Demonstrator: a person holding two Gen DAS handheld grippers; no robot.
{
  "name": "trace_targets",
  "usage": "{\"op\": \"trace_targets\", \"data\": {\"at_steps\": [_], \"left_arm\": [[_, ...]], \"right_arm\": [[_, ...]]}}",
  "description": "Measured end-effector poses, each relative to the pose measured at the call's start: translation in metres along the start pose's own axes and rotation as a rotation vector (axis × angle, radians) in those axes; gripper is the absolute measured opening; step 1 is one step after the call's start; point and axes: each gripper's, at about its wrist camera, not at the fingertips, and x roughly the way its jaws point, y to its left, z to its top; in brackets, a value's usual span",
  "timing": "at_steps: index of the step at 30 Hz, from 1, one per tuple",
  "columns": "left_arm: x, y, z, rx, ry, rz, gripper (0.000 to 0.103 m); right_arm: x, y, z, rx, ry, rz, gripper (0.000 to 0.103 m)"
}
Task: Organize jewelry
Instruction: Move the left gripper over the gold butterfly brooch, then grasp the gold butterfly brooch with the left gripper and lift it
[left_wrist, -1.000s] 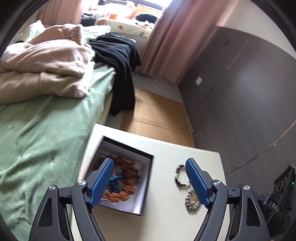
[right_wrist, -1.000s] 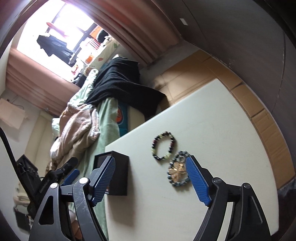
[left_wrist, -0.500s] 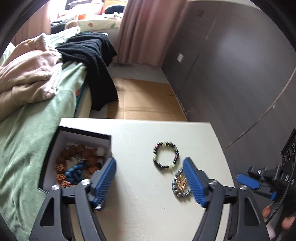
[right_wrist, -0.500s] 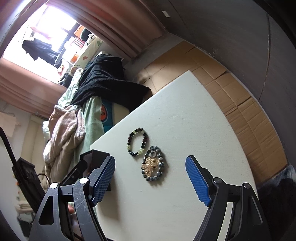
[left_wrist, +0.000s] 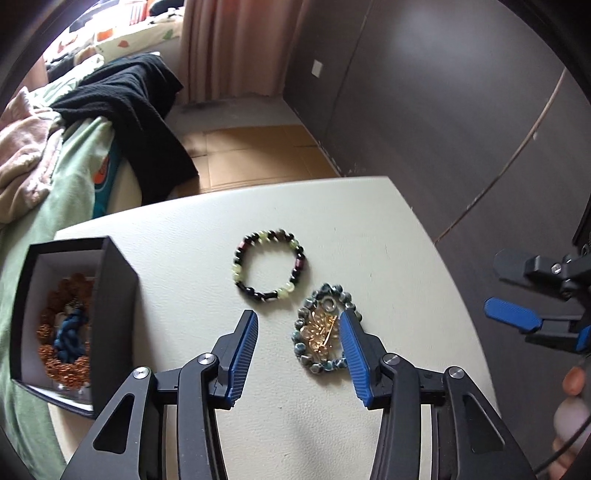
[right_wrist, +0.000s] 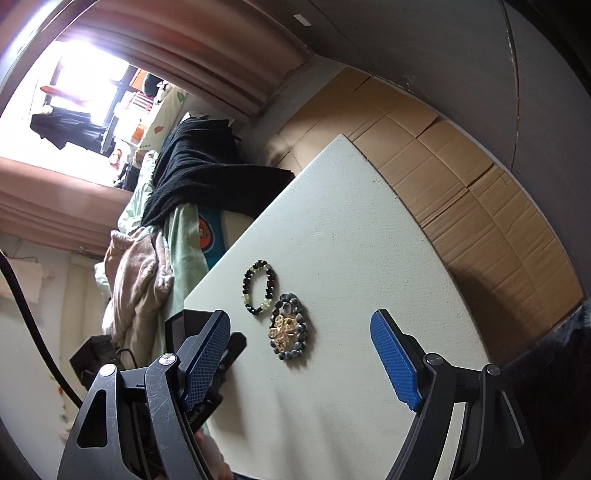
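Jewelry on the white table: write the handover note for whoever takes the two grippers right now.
Left gripper: jaws closing, nothing pressed between them; its right finger overlaps the grey-blue bead bracelet with the gold ornament in the left wrist view.
Right gripper: open, empty, above the table.
Black box at the table's left edge already holds brown beads and a dark blue piece.
Left to do: the grey-blue bracelet and the dark-and-green bead bracelet beside it both lie loose on the table; they likely go in the box.
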Motion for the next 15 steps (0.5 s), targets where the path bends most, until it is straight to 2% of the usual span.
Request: {"op": "trace_targets", "data": {"at_steps": [10,12,15], "left_arm": [[0.028,-0.01,-0.012,0.049,0.058,0.037,0.046],[0.032,-0.012,-0.013,0.051,0.067,0.042,0.041],[0.034,-0.014,-0.012,0.052,0.07,0.023,0.027]], "right_arm": [[0.008,-0.004,0.001,-0.002,0.041,-0.004,0.079],[0.009,-0.003,0.0,-0.009,0.05,-0.005,0.079],[0.012,-0.002,0.0,-0.018,0.061,-0.007,0.079]]}}
